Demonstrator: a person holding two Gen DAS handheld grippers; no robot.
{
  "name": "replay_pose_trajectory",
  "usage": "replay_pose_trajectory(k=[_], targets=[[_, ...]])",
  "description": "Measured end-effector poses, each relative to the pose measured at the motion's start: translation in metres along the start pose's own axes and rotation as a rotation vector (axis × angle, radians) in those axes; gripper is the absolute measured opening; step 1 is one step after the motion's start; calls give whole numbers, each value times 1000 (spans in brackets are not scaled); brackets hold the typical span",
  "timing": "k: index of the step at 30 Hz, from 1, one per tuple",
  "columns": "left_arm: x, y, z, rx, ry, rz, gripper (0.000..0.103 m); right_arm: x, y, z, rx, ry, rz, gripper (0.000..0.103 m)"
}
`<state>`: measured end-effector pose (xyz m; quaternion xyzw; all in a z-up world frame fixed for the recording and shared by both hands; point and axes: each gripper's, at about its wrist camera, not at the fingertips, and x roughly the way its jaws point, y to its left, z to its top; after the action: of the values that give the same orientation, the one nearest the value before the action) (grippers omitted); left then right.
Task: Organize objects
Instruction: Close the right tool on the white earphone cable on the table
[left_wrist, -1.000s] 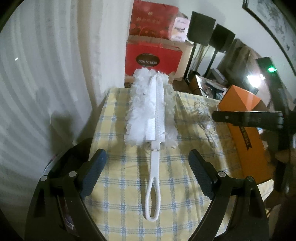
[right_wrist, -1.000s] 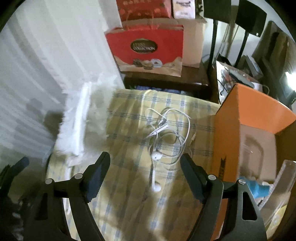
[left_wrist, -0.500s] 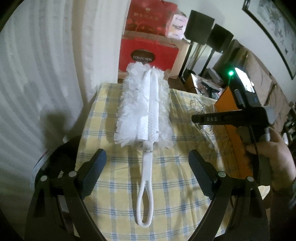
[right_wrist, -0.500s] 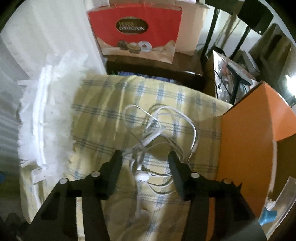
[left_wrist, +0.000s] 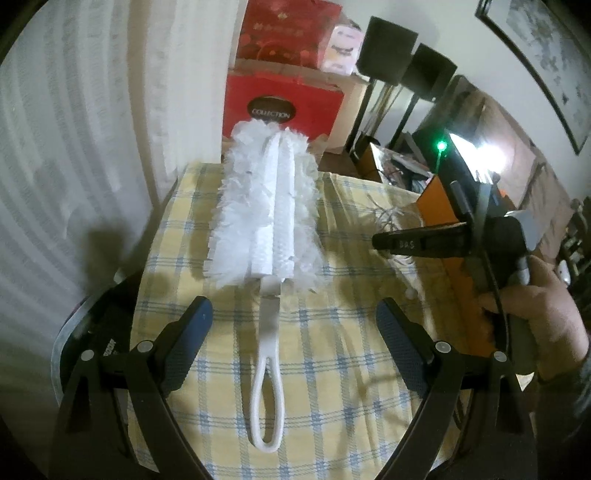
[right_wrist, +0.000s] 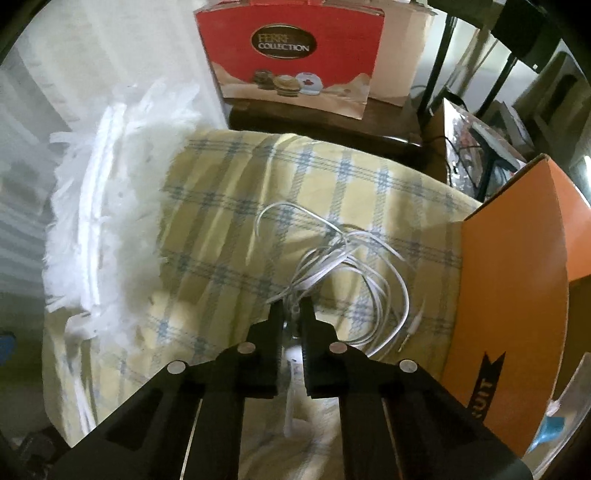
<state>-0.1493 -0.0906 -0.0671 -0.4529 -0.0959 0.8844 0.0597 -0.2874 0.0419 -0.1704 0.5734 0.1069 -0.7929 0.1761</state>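
While the left tool (left_wrist: 291, 332) hangs wide open above the plaid-covered bench (left_wrist: 332, 369), nothing sits between its fingers; the white duster (left_wrist: 267, 229) lies just beyond it, loop handle nearest and fluffy head toward the bench's far edge. To the right of the duster, the right tool (right_wrist: 291, 314) is pinched closed on the tangle of white earphones (right_wrist: 343, 266), whose cord loops spread over the cloth. Right of the earphones stands an orange box (right_wrist: 517, 295), touching the cloth's edge. Past the duster's far end, off the bench, a red gift bag (right_wrist: 291, 55) stands upright.
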Motion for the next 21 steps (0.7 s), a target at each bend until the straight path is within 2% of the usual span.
replay_pose_trajectory(k=[7, 15, 21], targets=[[-4, -1, 0, -2, 0, -10, 89, -12, 6, -11, 5, -6, 131, 5], [-1, -9, -1, 2, 11, -37, 89, -57, 7, -22, 19, -59, 325, 4], [3, -27, -1, 20, 14, -112, 89, -103, 12, -30, -6, -123, 391, 4]])
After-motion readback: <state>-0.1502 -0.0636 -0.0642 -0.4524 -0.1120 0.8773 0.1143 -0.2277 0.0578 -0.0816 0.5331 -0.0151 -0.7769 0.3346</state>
